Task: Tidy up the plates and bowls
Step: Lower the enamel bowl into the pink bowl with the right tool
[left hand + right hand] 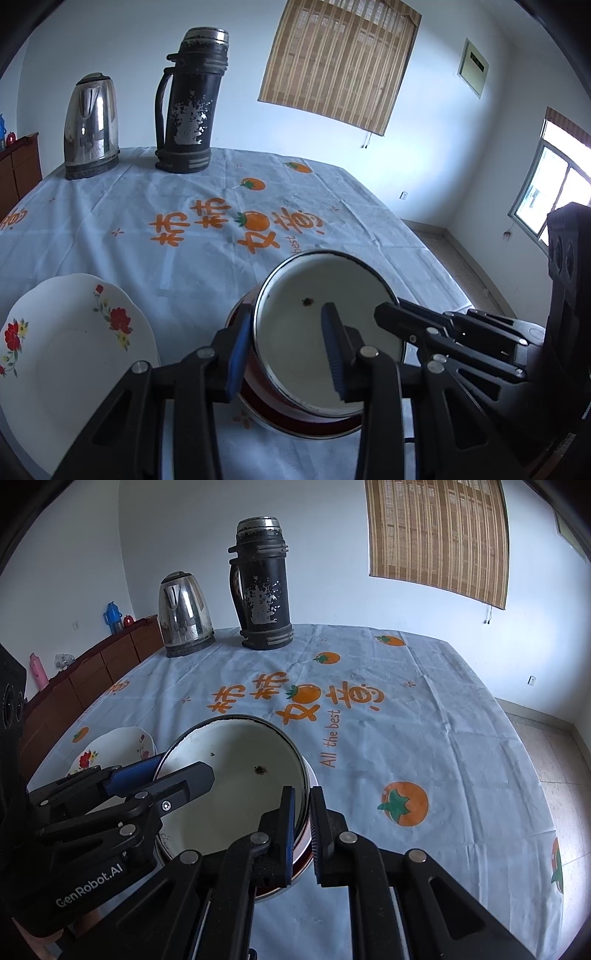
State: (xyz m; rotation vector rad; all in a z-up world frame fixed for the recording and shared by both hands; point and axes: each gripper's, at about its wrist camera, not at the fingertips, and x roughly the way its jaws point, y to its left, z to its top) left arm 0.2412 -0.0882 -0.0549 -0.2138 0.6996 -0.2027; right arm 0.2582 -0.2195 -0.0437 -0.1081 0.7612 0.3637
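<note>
A red enamel bowl (295, 332) with a white inside and a dark chip is tilted up off the tablecloth; it also shows in the right wrist view (229, 775). My left gripper (284, 354) straddles its left rim, one blue pad outside and one inside, but a gap shows at the pads. My right gripper (303, 830) is shut on its right rim. A white plate (66, 350) with red flowers lies to the left, also seen in the right wrist view (118, 749).
A steel kettle (90, 125) and a tall black thermos (192, 99) stand at the table's far side. The tablecloth (166, 192) has orange fruit prints. A wooden cabinet (92, 679) runs along the left wall. The table's right edge drops to the floor.
</note>
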